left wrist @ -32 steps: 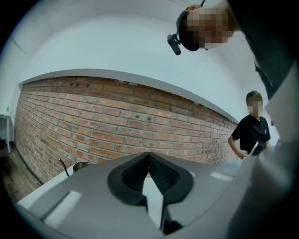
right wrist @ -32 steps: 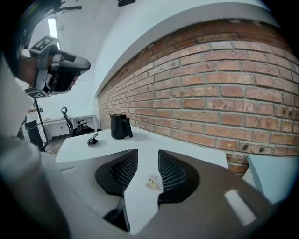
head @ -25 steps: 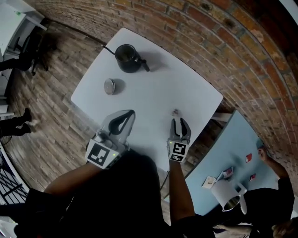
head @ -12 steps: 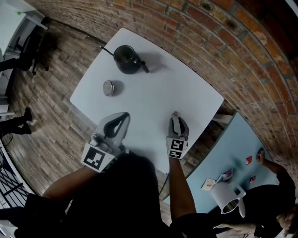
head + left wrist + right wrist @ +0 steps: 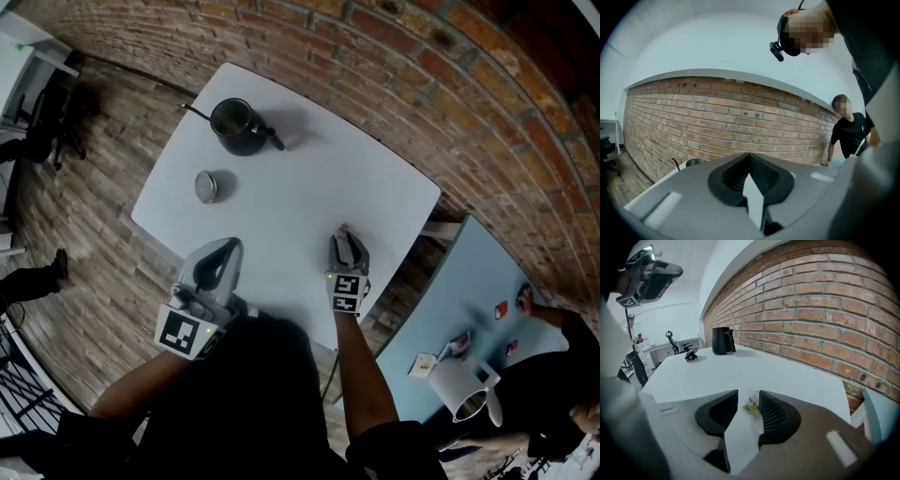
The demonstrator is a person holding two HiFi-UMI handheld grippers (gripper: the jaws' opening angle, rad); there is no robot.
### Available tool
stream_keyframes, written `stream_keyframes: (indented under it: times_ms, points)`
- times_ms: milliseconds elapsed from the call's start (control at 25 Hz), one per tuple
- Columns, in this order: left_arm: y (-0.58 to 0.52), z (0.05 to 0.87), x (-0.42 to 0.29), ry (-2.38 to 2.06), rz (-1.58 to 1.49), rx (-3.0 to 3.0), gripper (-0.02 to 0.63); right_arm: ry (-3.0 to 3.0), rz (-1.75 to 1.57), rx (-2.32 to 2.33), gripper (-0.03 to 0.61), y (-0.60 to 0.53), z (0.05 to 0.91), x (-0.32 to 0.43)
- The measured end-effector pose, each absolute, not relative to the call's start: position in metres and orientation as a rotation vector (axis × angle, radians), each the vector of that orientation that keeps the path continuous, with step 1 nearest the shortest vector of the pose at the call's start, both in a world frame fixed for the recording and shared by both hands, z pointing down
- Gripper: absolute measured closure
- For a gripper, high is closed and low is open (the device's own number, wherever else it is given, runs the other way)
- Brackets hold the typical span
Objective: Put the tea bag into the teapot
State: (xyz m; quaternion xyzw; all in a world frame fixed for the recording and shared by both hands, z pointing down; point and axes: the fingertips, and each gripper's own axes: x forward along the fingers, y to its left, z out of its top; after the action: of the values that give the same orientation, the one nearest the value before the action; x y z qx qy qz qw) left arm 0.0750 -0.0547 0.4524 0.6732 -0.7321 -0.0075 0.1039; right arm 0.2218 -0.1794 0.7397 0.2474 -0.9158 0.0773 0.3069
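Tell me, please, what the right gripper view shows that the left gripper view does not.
Only the right gripper view shows the tea bag, lying on the table between the open jaws of the right claw, plus the lid and the whole dark teapot. Only the left gripper view shows the left claw, shut and empty, and a person in black at the wall's far end. Both share the white table, the brick wall and the teapot, though the left gripper view catches just its rim.
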Motion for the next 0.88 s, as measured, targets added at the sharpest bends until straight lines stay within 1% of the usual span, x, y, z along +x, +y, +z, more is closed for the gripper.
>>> stream_keyframes:
  times_ms: [160, 280, 440, 560, 640, 680, 880]
  points:
    - [-0.047, 0.455, 0.071, -2.164, -0.009, 1.984, 0.615, -2.405, 0.22, 0.689, 0.447, -0.183, 0.742, 0.223]
    - [-0.041, 0.452, 0.066, -2.181, -0.043, 1.973, 0.615, -2.395, 0.221, 0.717, 0.493, -0.184, 0.741, 0.225]
    - [-0.037, 0.45, 0.063, -2.184, -0.038, 1.965, 0.615, -2.399, 0.246, 0.734, 0.523, -0.187, 0.741, 0.221]
    - [-0.035, 0.452, 0.063, -2.178, -0.031, 1.954, 0.615, -2.404, 0.237, 0.742, 0.53, -0.189, 0.738, 0.222]
    - [-0.032, 0.452, 0.064, -2.182, -0.041, 1.962, 0.615, -2.398, 0.239, 0.756, 0.566, -0.19, 0.739, 0.224]
    - [-0.03, 0.452, 0.064, -2.184, -0.043, 1.967, 0.615, -2.395, 0.246, 0.768, 0.574, -0.192, 0.739, 0.225]
    - [-0.024, 0.453, 0.063, -2.195, -0.041, 1.953, 0.615, -2.393, 0.285, 0.813, 0.575, -0.201, 0.738, 0.232]
